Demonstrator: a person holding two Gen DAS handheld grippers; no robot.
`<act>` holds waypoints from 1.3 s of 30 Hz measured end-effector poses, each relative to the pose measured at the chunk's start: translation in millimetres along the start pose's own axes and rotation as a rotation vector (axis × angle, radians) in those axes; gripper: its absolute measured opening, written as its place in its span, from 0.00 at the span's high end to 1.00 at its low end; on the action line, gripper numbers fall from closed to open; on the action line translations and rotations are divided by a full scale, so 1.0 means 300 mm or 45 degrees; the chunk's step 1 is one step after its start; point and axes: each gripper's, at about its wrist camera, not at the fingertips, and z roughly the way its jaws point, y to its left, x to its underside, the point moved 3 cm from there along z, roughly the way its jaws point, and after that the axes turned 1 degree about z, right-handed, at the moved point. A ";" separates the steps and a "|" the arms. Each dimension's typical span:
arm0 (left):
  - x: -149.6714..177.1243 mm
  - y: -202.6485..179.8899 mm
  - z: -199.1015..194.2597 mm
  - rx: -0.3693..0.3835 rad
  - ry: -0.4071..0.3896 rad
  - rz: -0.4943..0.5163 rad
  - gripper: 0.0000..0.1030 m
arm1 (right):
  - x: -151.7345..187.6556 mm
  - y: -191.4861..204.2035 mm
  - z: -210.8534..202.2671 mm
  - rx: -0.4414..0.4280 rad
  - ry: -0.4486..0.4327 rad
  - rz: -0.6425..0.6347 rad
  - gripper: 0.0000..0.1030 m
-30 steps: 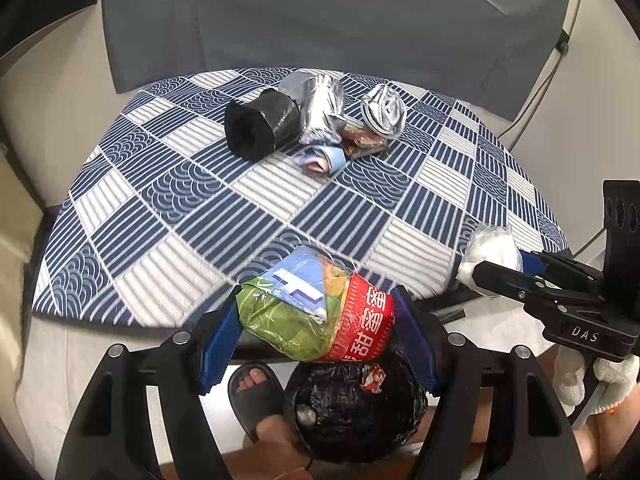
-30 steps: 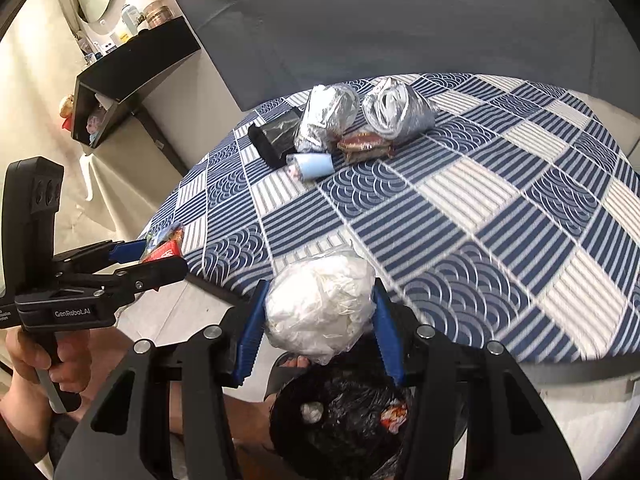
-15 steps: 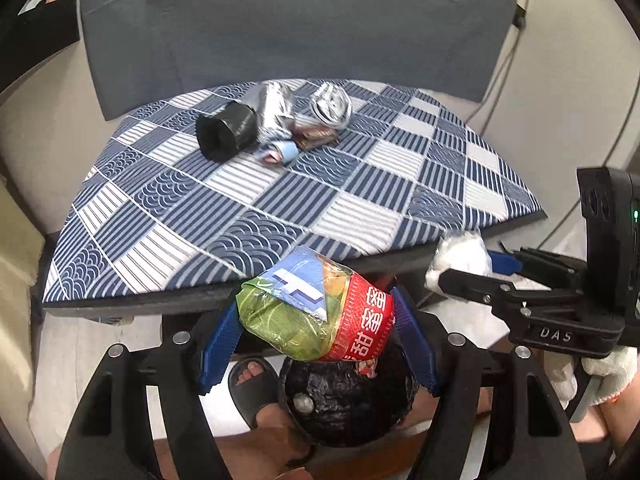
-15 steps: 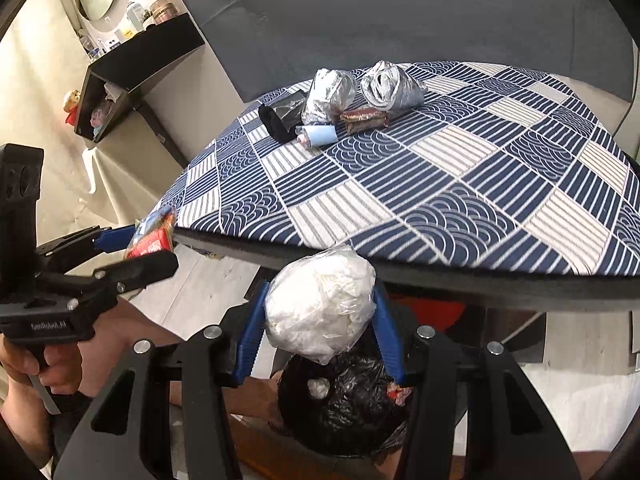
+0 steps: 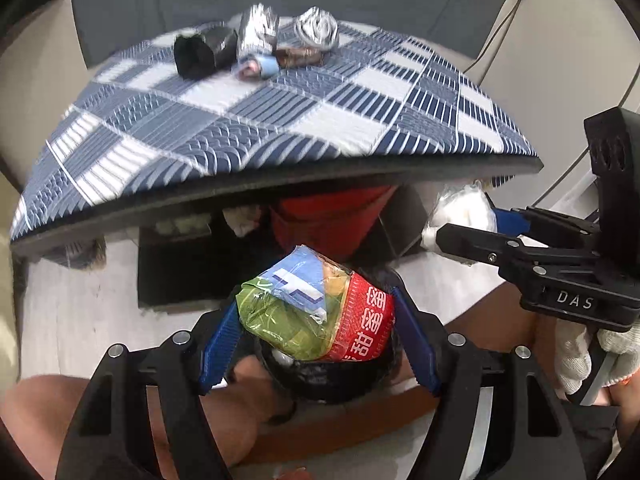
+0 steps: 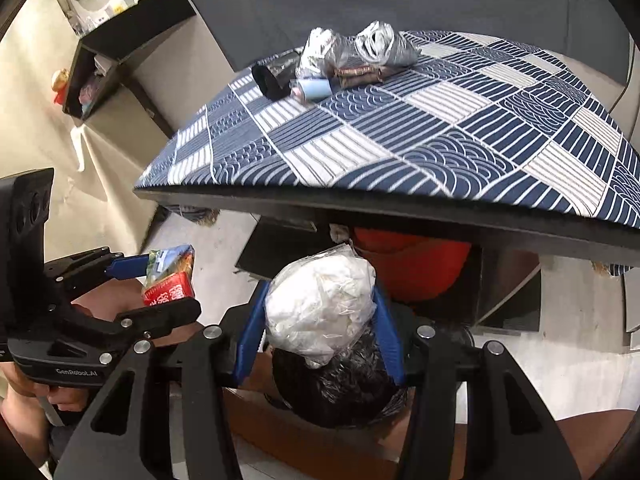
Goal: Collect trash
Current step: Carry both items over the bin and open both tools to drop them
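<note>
My left gripper [image 5: 316, 320] is shut on a crumpled green, blue and red snack wrapper [image 5: 312, 312], also seen in the right wrist view [image 6: 170, 276]. My right gripper [image 6: 320, 312] is shut on a clear bag of white crumpled tissue [image 6: 320, 304], also seen in the left wrist view [image 5: 460, 212]. Both hang below the table edge, over a bin lined with a black bag [image 5: 328, 376] [image 6: 344, 392]. Foil wrappers [image 5: 260, 32], a black bag roll [image 5: 200, 52], a pale blue wrapper [image 5: 260, 66] and a brown packet [image 5: 298, 56] lie at the table's far side.
The table with a blue and white patterned cloth [image 5: 280, 120] [image 6: 400, 128] overhangs in front. A red object [image 6: 408, 264] and dark boxes sit under it. A black shelf [image 6: 112, 60] hangs on the left wall. The person's legs are beside the bin.
Both grippers have dropped from table height to below its front edge, holding their trash over the bin. The table's trash has not moved.
</note>
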 end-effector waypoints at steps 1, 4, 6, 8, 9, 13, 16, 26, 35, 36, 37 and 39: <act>0.008 0.000 0.011 0.004 0.019 -0.001 0.32 | 0.005 -0.001 0.008 0.005 0.013 -0.001 0.51; 0.029 -0.003 0.033 0.006 0.058 0.002 0.32 | 0.015 -0.013 0.025 0.018 0.041 0.007 0.51; 0.038 -0.001 0.044 0.024 0.079 -0.012 0.32 | 0.022 -0.025 0.039 0.030 0.063 0.018 0.51; 0.049 0.001 0.065 0.026 0.112 -0.024 0.32 | 0.027 -0.034 0.053 0.040 0.084 0.027 0.51; 0.054 0.003 0.073 0.019 0.123 -0.025 0.32 | 0.030 -0.038 0.059 0.044 0.094 0.030 0.51; 0.064 0.009 0.106 0.010 0.169 -0.033 0.32 | 0.045 -0.055 0.092 0.070 0.151 0.050 0.51; 0.070 0.011 0.140 0.002 0.216 -0.036 0.32 | 0.050 -0.064 0.112 0.079 0.181 0.055 0.51; 0.079 0.013 0.177 -0.020 0.256 -0.033 0.32 | 0.059 -0.083 0.161 0.072 0.252 0.092 0.50; 0.077 0.019 0.193 -0.004 0.272 -0.048 0.30 | 0.058 -0.077 0.175 0.065 0.260 0.092 0.49; 0.078 0.019 0.194 -0.001 0.271 -0.051 0.28 | 0.058 -0.078 0.174 0.064 0.257 0.096 0.49; 0.077 0.021 0.196 -0.007 0.270 -0.056 0.22 | 0.057 -0.079 0.173 0.059 0.254 0.100 0.47; 0.077 0.026 0.198 -0.028 0.268 -0.066 0.13 | 0.051 -0.082 0.167 0.044 0.238 0.115 0.43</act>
